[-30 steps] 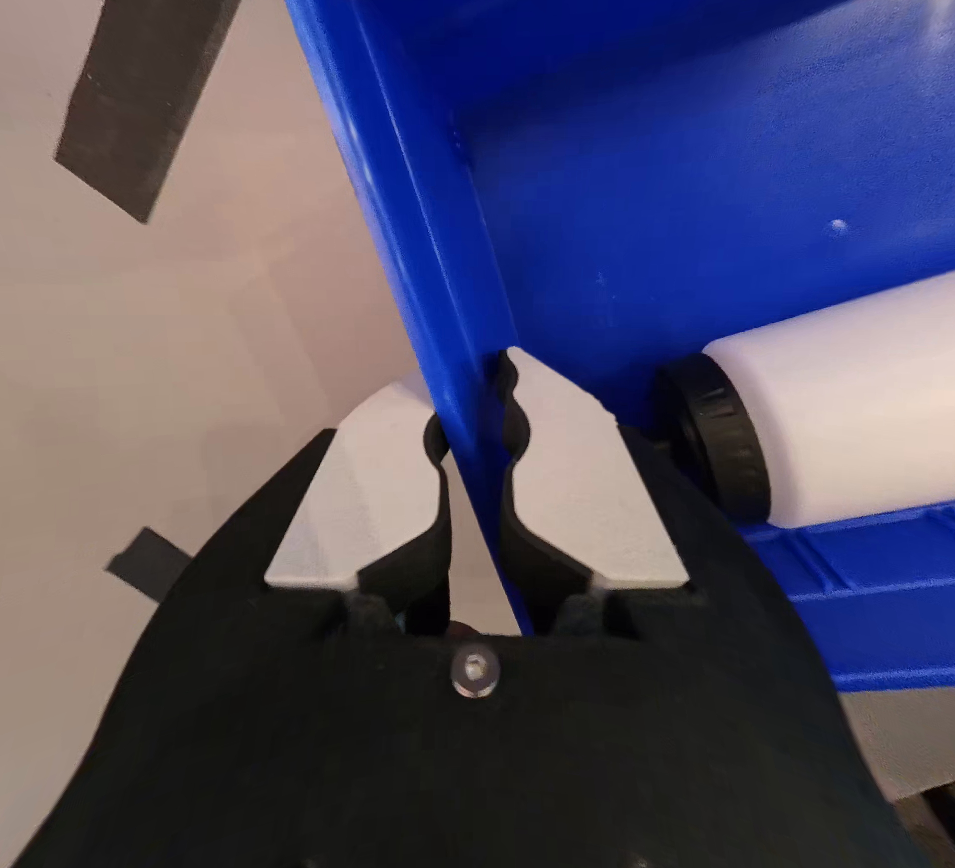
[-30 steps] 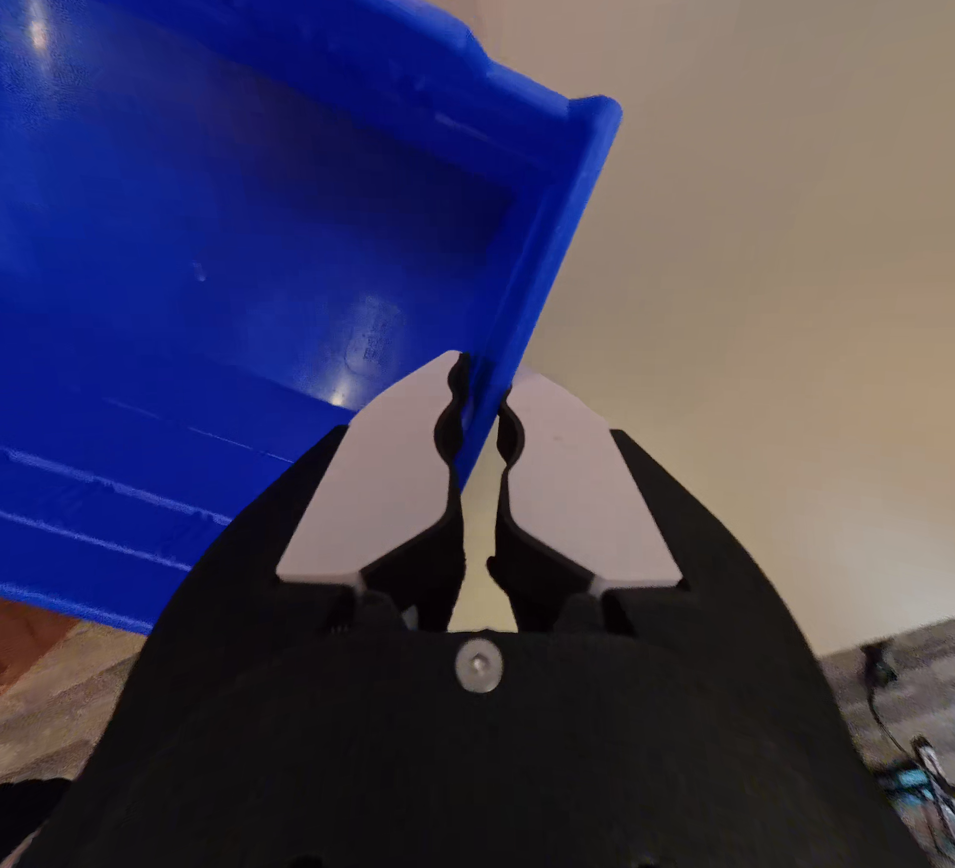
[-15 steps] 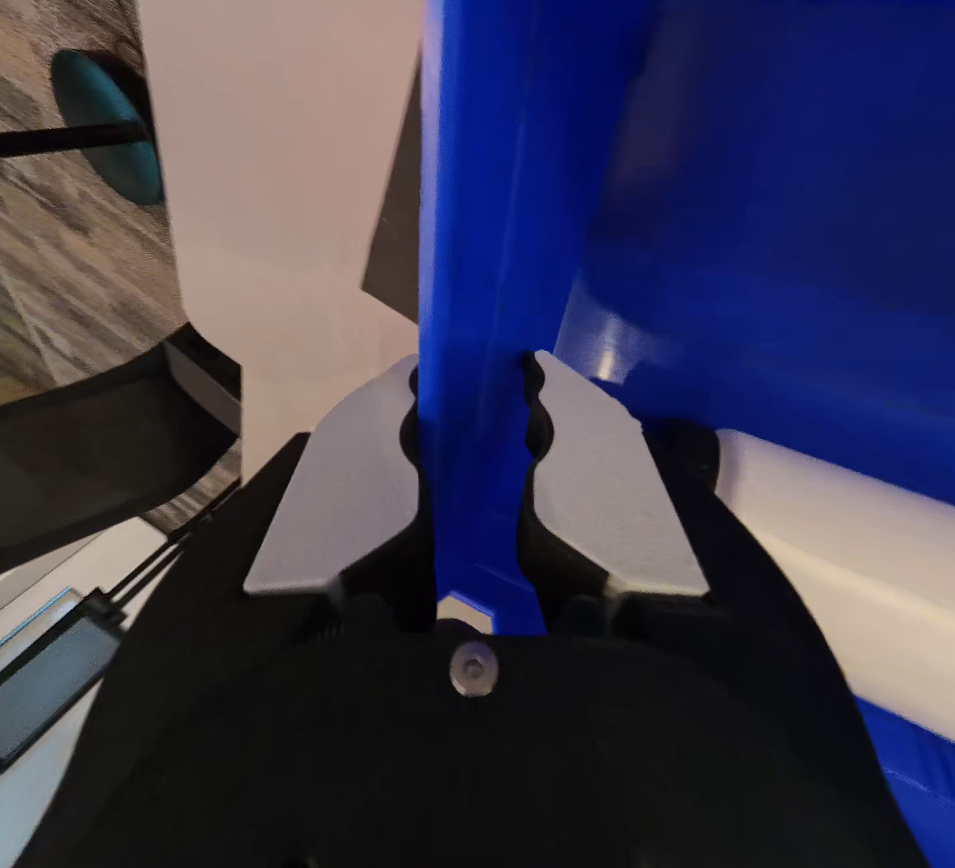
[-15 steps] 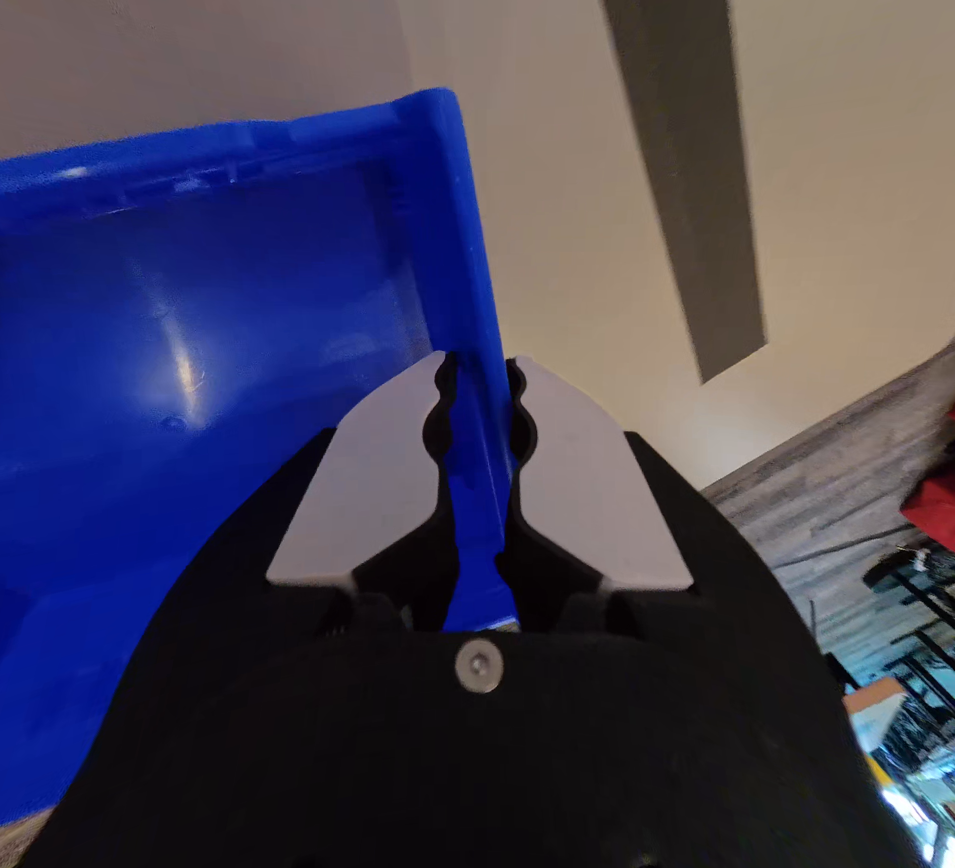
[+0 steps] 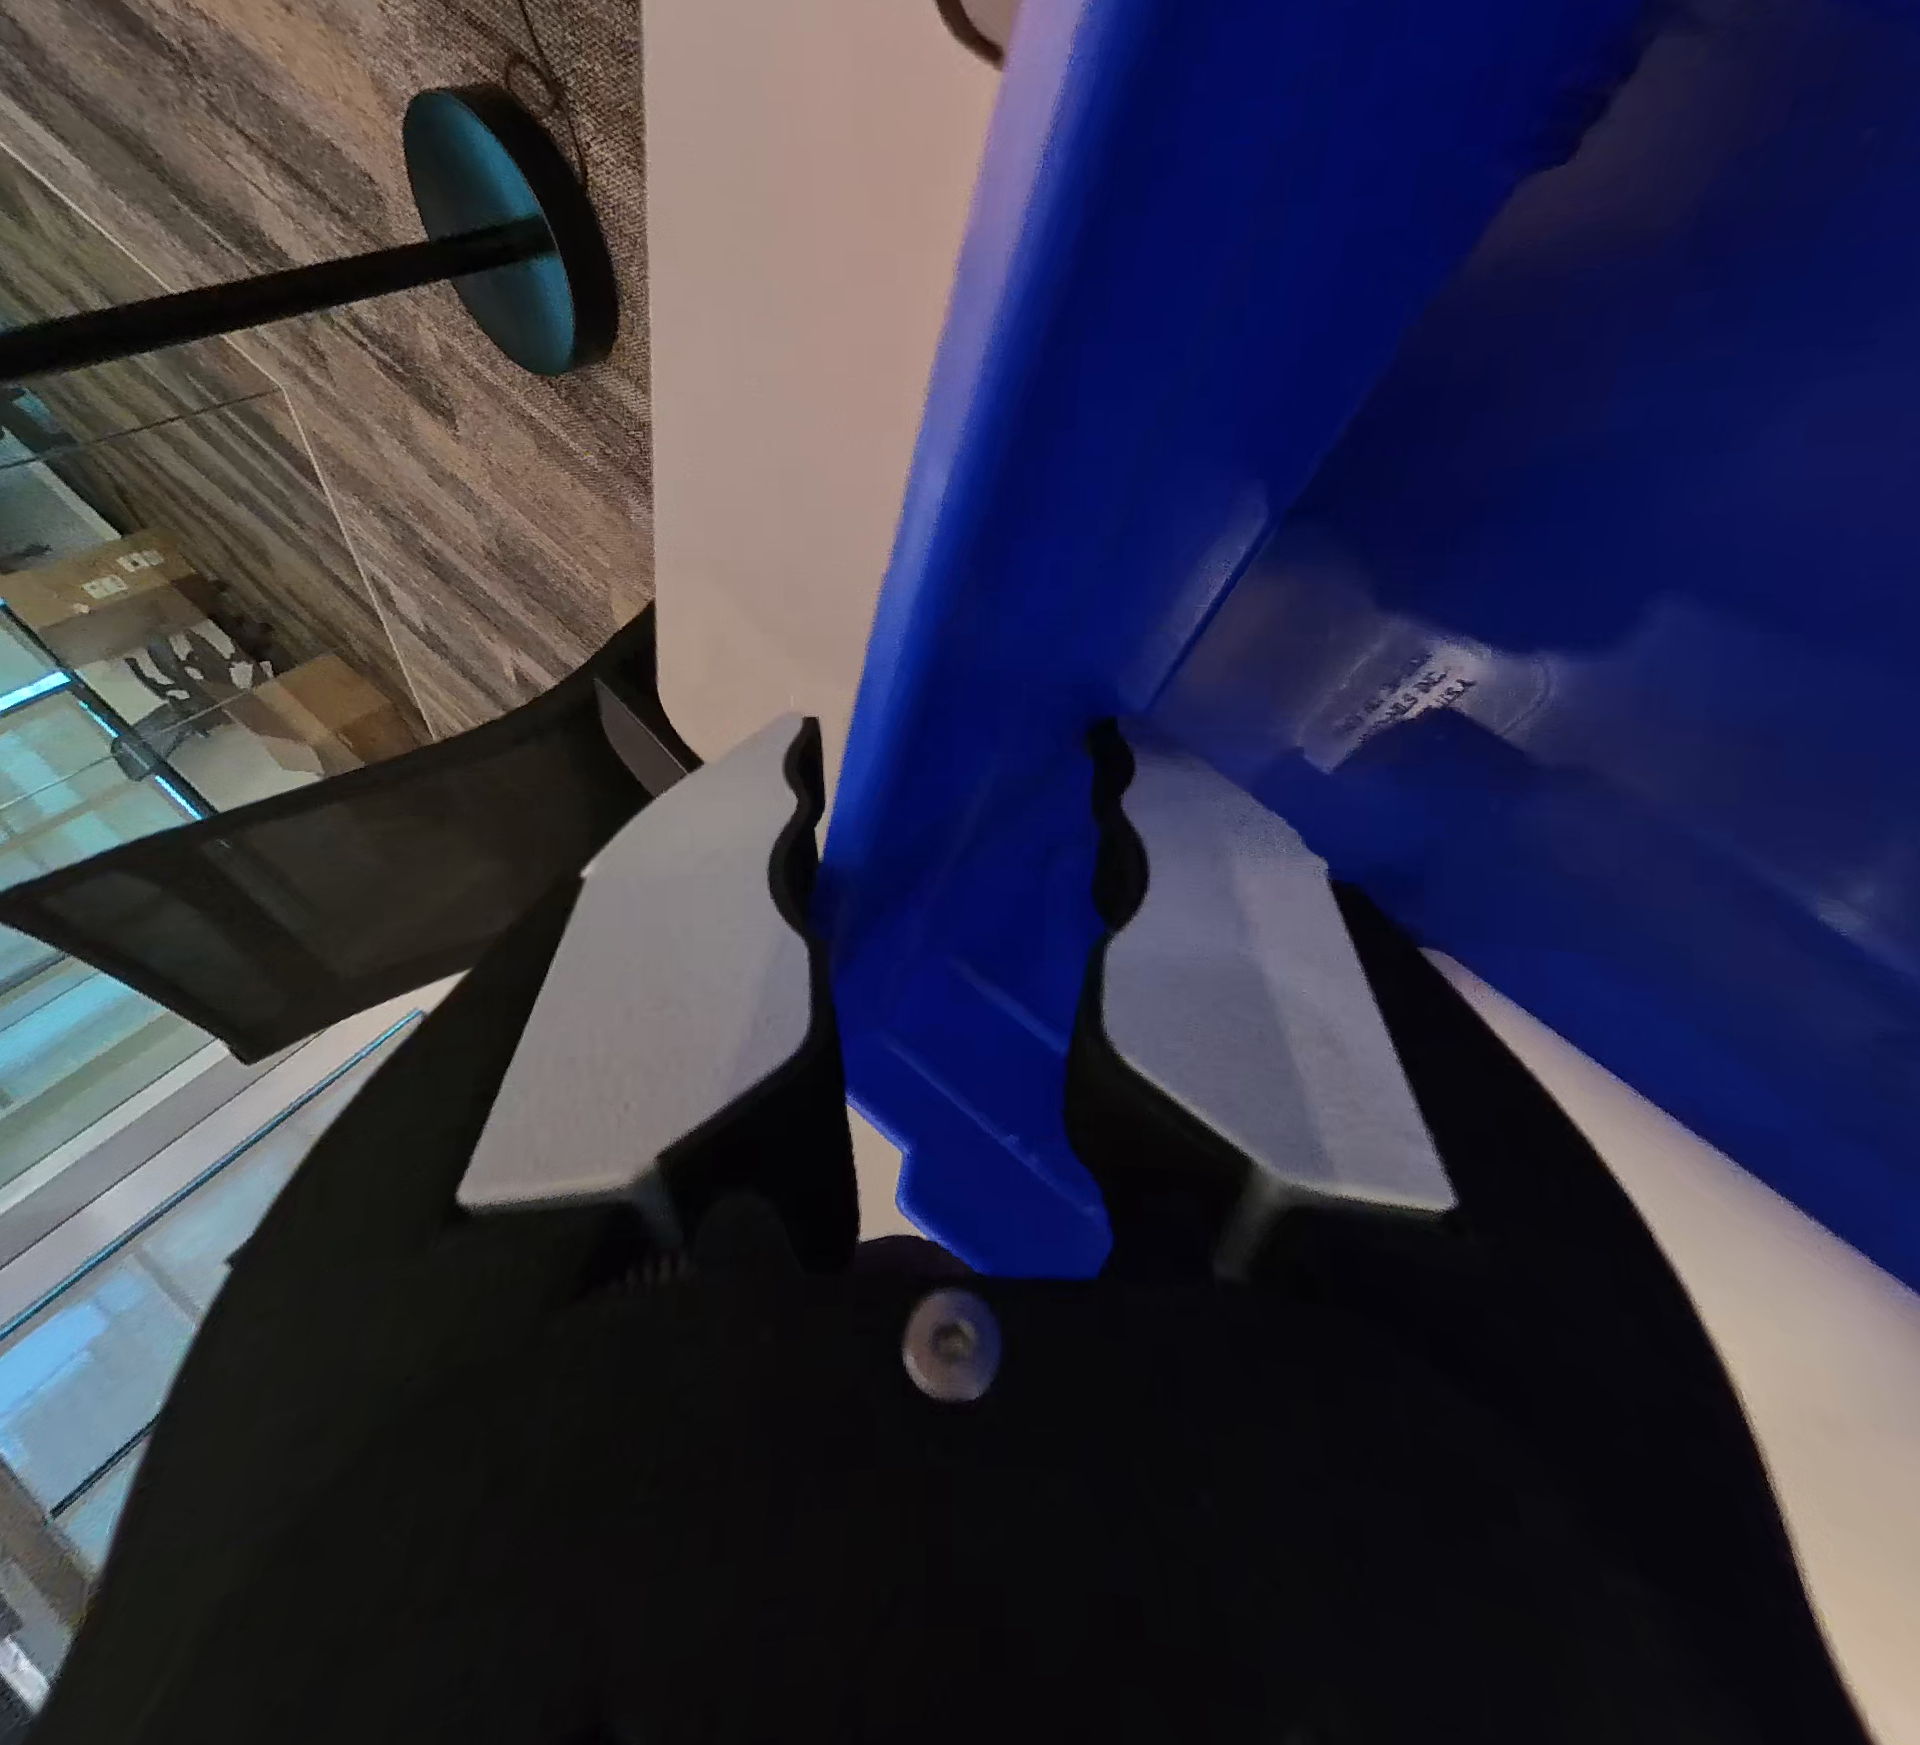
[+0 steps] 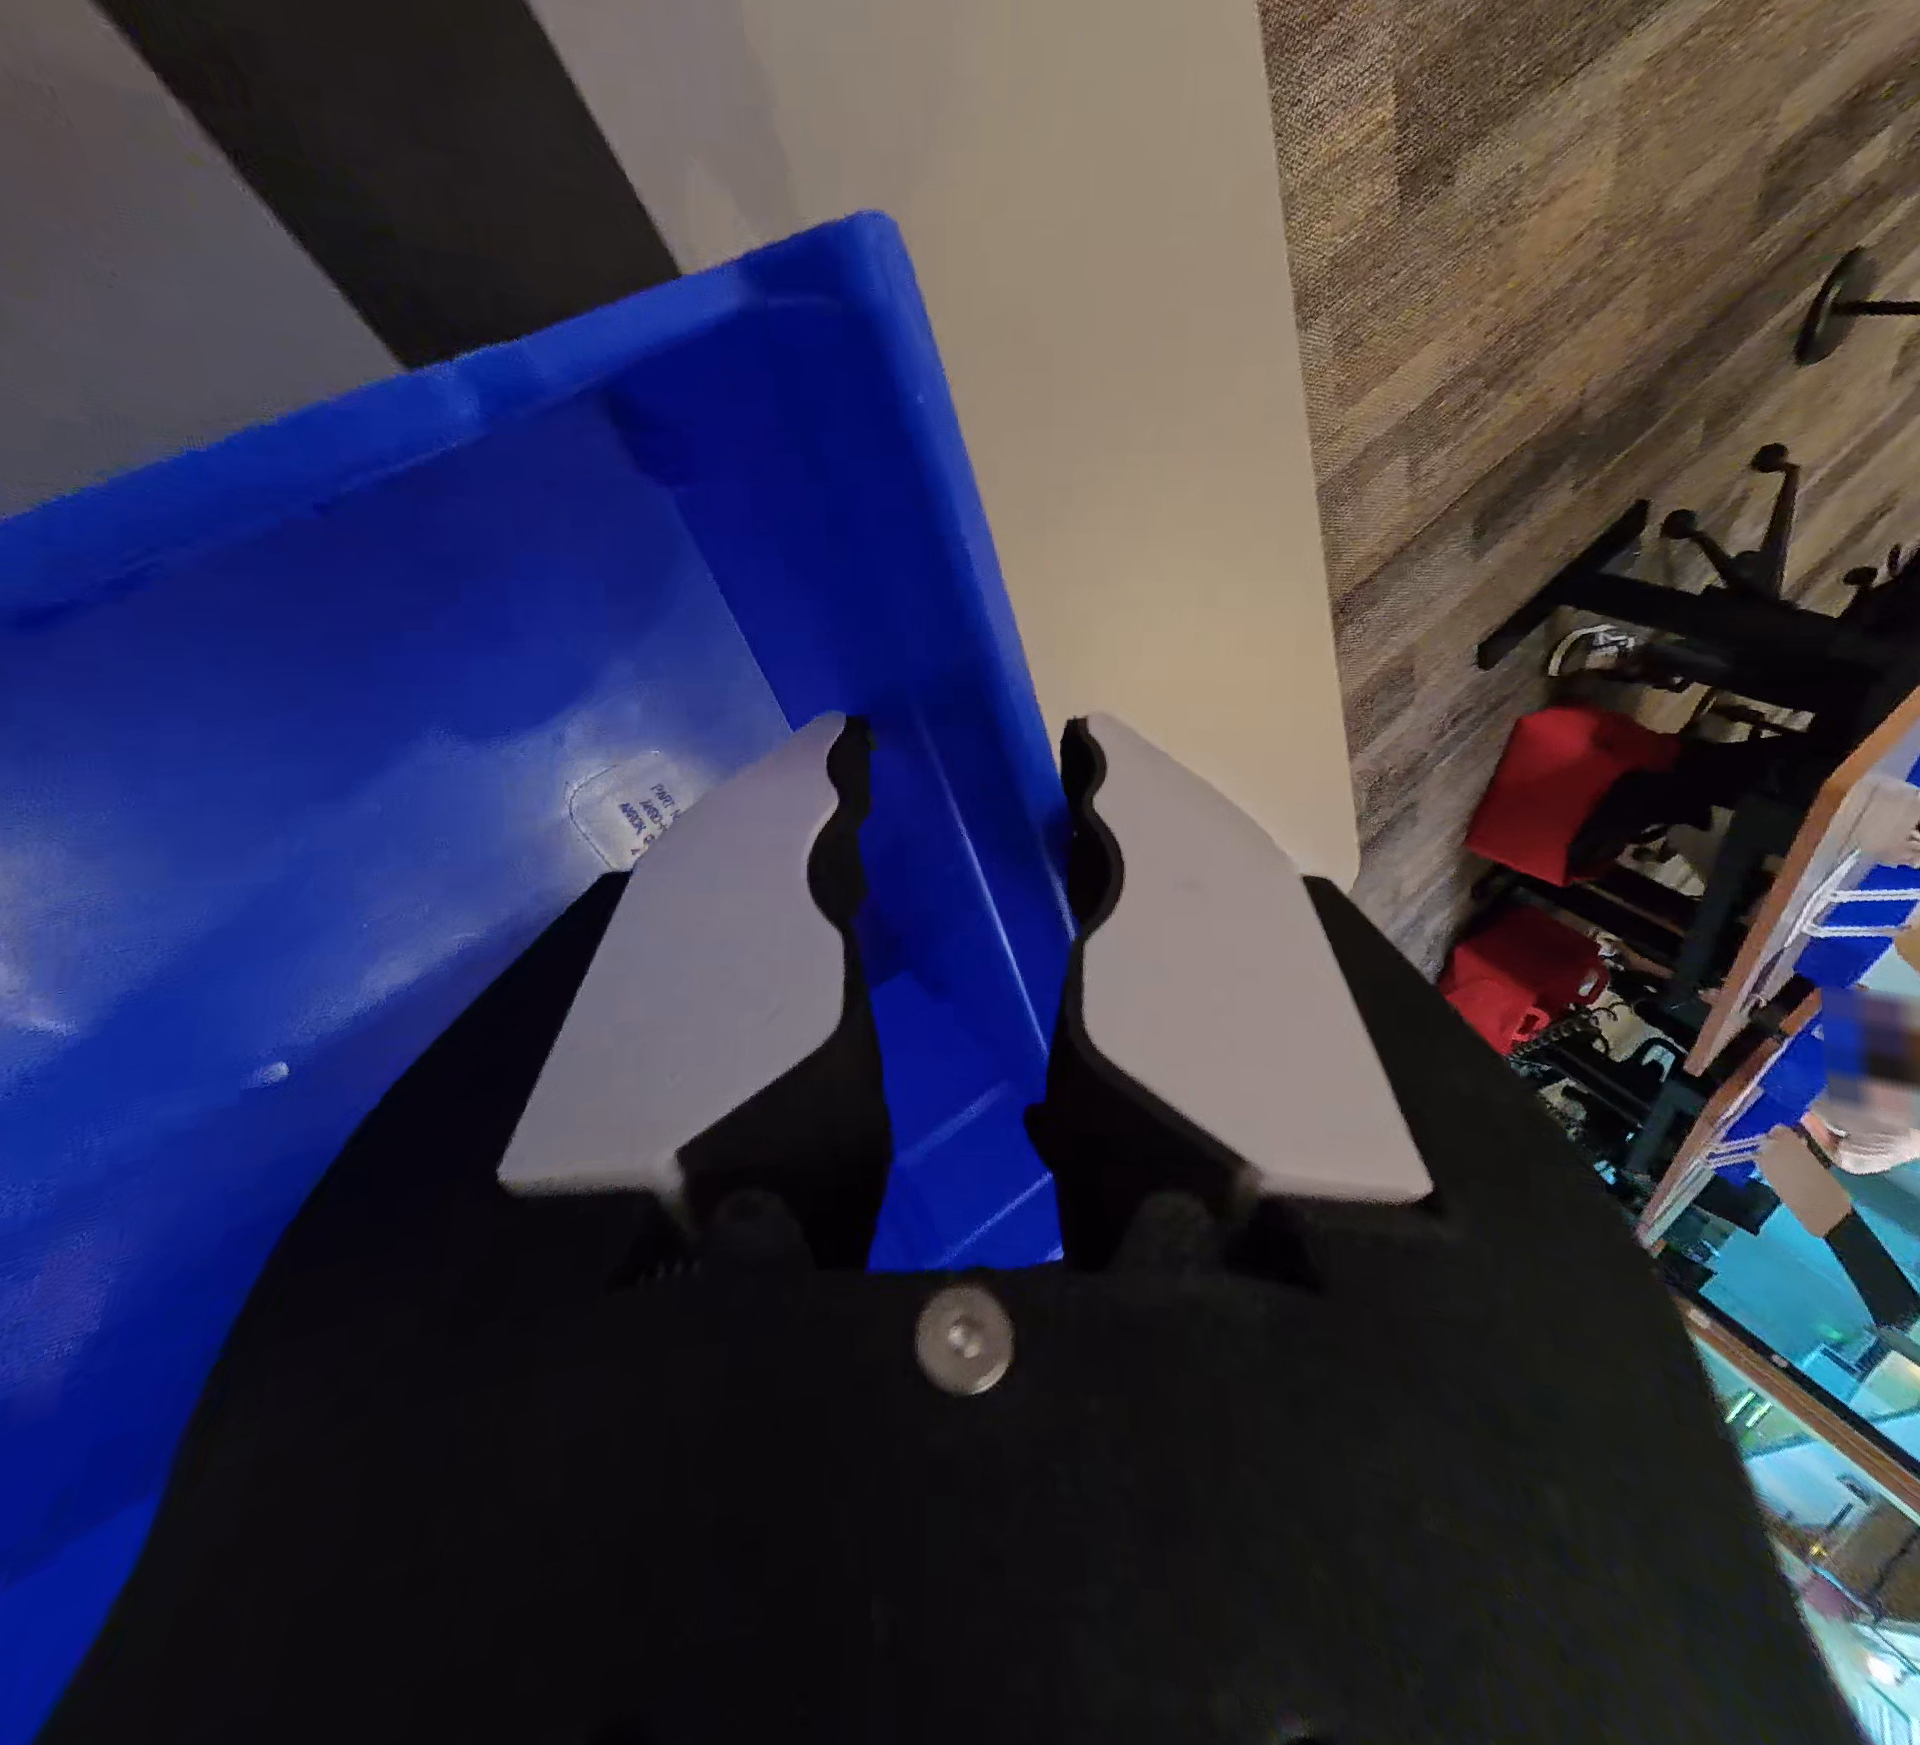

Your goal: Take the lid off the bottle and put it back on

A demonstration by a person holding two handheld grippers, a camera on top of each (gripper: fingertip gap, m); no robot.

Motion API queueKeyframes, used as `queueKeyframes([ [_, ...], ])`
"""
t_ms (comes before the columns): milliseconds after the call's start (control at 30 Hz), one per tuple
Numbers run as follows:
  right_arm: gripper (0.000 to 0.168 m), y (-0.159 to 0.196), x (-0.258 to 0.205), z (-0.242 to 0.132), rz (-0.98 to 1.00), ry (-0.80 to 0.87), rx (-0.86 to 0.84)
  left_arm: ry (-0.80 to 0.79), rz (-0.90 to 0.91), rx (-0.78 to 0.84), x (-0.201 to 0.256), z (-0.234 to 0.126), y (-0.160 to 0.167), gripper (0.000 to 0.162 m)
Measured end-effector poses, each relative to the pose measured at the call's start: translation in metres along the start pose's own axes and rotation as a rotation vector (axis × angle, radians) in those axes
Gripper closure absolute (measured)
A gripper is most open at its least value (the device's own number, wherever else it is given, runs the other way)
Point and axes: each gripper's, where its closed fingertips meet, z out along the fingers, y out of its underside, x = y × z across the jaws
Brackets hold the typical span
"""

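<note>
Left wrist view: taken from behind the left tongs (image 5: 956,848), very close, facing along them toward 12 o'clock; a wall of the blue bin (image 5: 1299,365) is met between the fingers, bench (image 5: 790,345) at 11, floor (image 5: 312,293) at 10.

Right wrist view: taken from behind the right tongs (image 6: 961,848), equally close; another bin wall (image 6: 914,573) runs toward 12, floor (image 6: 1558,241) at 2.

Shared: the bin and the pale bench.

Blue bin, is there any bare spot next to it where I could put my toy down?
Yes. White table lies bare between the blue bin and the table's edge, on both sides. It's crowded at the bin's walls, where the left gripper and right gripper clamp them.
</note>
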Motion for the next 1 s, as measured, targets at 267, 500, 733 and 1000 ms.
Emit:
queueKeyframes([
  [267, 0.129, -0.018, 0.013, 0.009, -0.043, 0.029, 0.002, -0.021, -0.027, 0.006, -0.011, 0.006, -0.009, 0.11],
  [500, 0.126, -0.022, 0.016, 0.012, -0.038, 0.043, -0.017, -0.021, -0.035, 0.007, -0.014, 0.008, -0.01, 0.109],
  [733, 0.111, -0.022, 0.026, -0.024, 0.033, 0.155, 0.044, -0.098, -0.239, 0.126, -0.036, -0.041, 0.016, 0.073],
  [1000, 0.115, -0.036, -0.037, -0.169, 0.149, 0.29, 0.402, -0.077, -0.448, 0.61, 0.038, -0.2, 0.018, 0.072],
])
